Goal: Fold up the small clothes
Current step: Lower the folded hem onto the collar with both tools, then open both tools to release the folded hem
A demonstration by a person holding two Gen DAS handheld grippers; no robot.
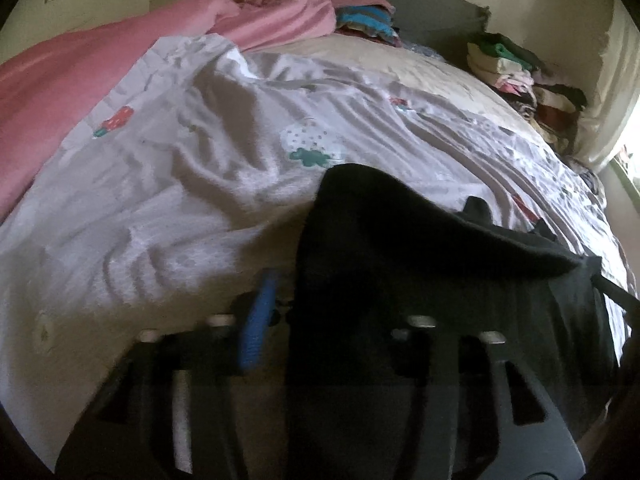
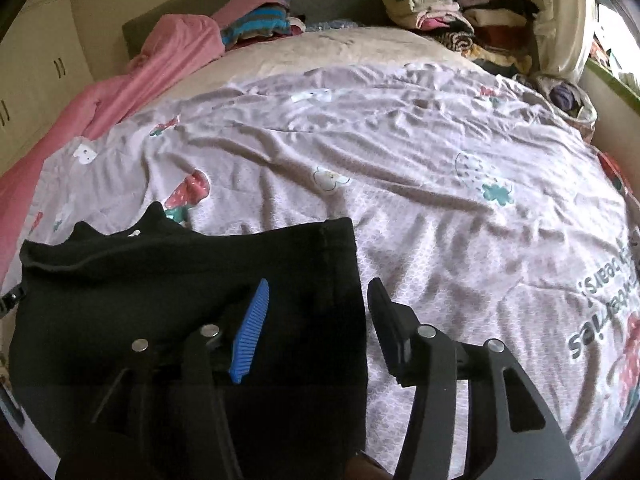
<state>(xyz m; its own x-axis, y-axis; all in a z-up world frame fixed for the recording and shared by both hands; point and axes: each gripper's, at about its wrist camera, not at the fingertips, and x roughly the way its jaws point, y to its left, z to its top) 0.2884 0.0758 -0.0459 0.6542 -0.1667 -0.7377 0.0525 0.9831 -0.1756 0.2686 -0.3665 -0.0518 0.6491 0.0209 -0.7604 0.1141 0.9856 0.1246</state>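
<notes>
2 grippers work over 1 black garment [image 2: 192,280] on a bed. Right gripper [image 2: 316,312]: jaws stand apart, the blue ribbed pad [image 2: 250,336] above the garment's right part and the black finger [image 2: 386,328] over the bedcover just beyond the garment's right hem; neither pad presses on cloth. Left gripper [image 1: 292,300]: only 1 blue pad [image 1: 258,320] shows, and the dark cloth drapes over the other finger and hides the gap, the jaws being nearly closed; whether they pinch the cloth cannot be told. The garment lies at the near edge of the pale printed bedcover [image 2: 420,208], its upper edge raised in a ridge in the left wrist view. Farther off, a pink blanket [image 2: 168,48] lies bunched along the left side, and 2 piles of folded clothes, striped [image 2: 256,24] and mixed [image 2: 440,12], sit at the head of the bed.
</notes>
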